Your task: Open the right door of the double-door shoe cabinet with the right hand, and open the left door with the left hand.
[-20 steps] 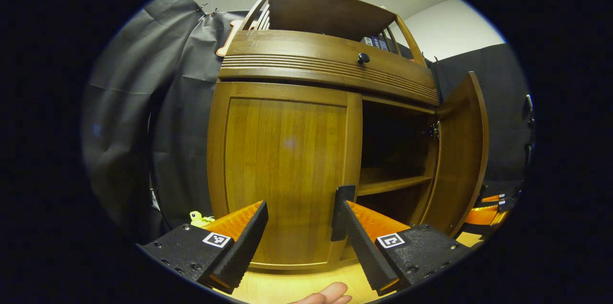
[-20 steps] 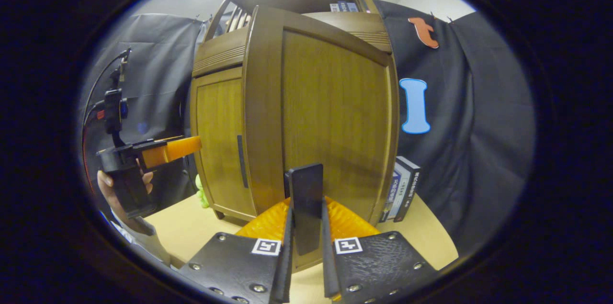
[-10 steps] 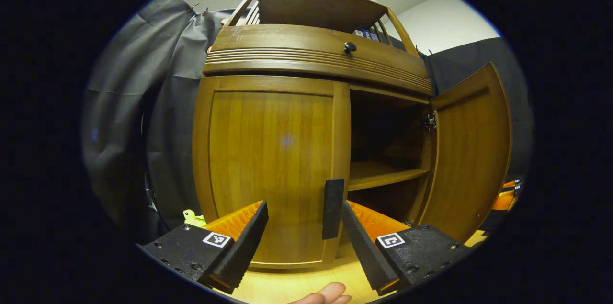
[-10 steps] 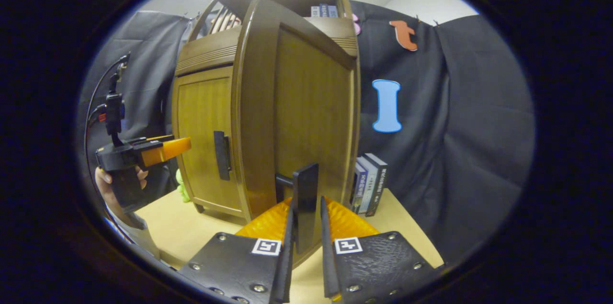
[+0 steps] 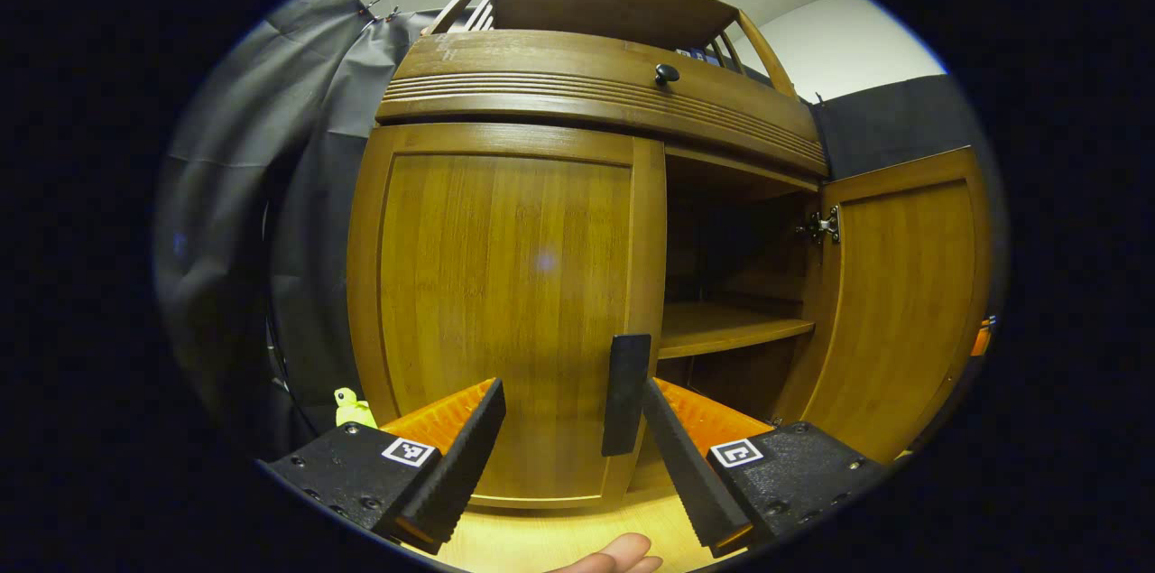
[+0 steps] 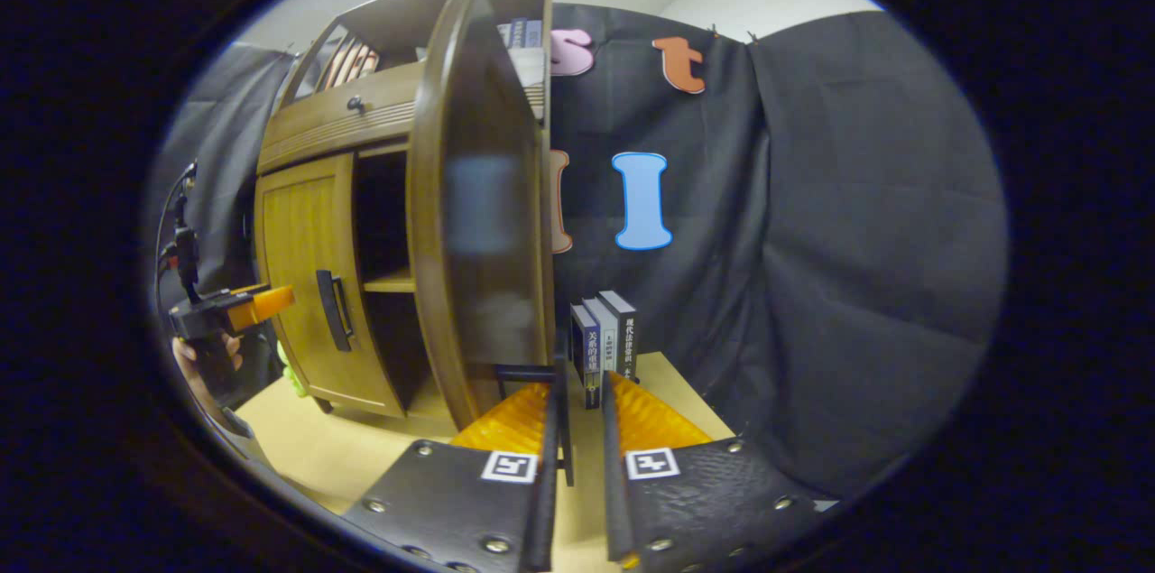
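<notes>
Square black-and-white marker tags (image 5: 408,452) sit on both fingers of each gripper, carrying a pattern but no letters. The books (image 6: 603,340) standing just ahead of the right gripper (image 6: 577,429) bear spine print too small to read.

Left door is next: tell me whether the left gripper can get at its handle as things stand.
Probably yes. The left gripper is open, and the left door's handle stands just ahead between its fingers, with nothing in between.
</notes>
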The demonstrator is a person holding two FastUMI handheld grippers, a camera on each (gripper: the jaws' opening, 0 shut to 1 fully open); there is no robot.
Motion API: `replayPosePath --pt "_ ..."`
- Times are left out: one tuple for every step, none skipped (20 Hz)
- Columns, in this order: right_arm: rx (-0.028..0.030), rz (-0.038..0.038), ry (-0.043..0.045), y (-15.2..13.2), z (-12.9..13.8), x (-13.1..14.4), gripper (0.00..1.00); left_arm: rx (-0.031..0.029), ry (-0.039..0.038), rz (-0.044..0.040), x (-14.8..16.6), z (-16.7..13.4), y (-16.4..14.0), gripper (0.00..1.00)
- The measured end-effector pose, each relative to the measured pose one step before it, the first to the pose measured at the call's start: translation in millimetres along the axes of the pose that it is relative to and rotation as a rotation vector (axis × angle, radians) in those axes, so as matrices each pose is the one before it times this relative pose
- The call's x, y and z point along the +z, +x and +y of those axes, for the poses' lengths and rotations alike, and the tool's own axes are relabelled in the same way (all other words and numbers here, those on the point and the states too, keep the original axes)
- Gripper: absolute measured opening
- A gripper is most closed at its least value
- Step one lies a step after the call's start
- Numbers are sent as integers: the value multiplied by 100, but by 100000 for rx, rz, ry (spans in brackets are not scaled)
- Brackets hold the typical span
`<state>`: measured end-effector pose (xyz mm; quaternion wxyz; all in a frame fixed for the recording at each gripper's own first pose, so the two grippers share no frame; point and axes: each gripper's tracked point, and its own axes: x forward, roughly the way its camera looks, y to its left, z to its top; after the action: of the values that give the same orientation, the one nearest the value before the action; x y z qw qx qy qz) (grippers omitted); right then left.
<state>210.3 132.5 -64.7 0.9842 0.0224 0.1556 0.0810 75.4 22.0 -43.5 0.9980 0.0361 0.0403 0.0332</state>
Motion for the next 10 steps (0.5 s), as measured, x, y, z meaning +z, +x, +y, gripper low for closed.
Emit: replayPosePath --pt "-331 -453 0 50 -485 -27 36 -24 -457 39 -99 -15 187 91" --pt "-362 -572 -240 -83 -341 88 48 -94 -703 -122 -10 -131 266 91" --pt "-444 -618 -346 -89 -316 -93 60 -237 -619 200 -214 -102 302 95" --pt "-246 -607 -125 -4 -258 39 68 -271 -585 579 -270 -119 348 91" --pt "-466 -460 -230 -69 -250 -85 74 -95 -416 755 -338 -88 331 91" --pt "-880 -243 -315 -73 -303 -87 76 121 -274 823 -284 40 370 95" --pt "-858 -198 -163 -134 -408 -93 79 -101 -226 562 -284 -86 341 95" --pt "-1385 141 -355 -224 -378 -18 82 -103 -326 186 -219 -13 376 91" --pt "-1234 -164 -418 -196 -409 -47 90 -275 -472 -894 48 -60 341 95" --pt "-1625 22 -845 -232 -377 15 93 -633 -402 -1397 194 -179 249 95"
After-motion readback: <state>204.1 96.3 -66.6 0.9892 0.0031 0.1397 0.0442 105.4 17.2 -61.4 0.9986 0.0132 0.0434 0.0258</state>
